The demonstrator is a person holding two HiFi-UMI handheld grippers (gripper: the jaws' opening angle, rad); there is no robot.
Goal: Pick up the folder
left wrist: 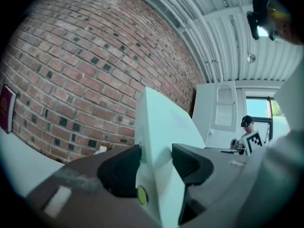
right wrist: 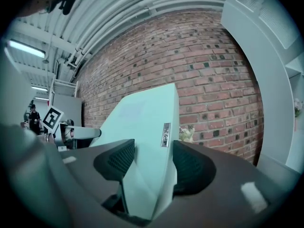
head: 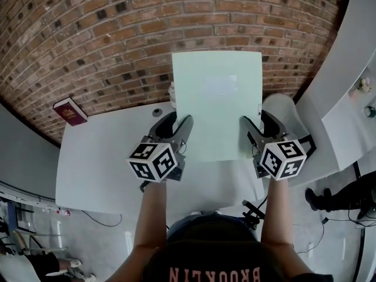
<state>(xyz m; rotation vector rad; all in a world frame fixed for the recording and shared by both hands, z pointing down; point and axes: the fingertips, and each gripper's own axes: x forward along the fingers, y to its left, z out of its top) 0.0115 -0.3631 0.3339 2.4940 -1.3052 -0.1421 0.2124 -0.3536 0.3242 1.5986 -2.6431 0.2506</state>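
One red book (head: pixel 70 111) left of folder (head: pixel 217 104)

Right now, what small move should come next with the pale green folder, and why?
Probably hold it steady without loosening: the left gripper and right gripper clamp the pale green folder at opposite edges, and it looks clear of the white table.

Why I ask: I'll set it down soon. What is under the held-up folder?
White table shows around the folder, and a small white object peeks out at its left edge. Whatever lies directly beneath is covered.
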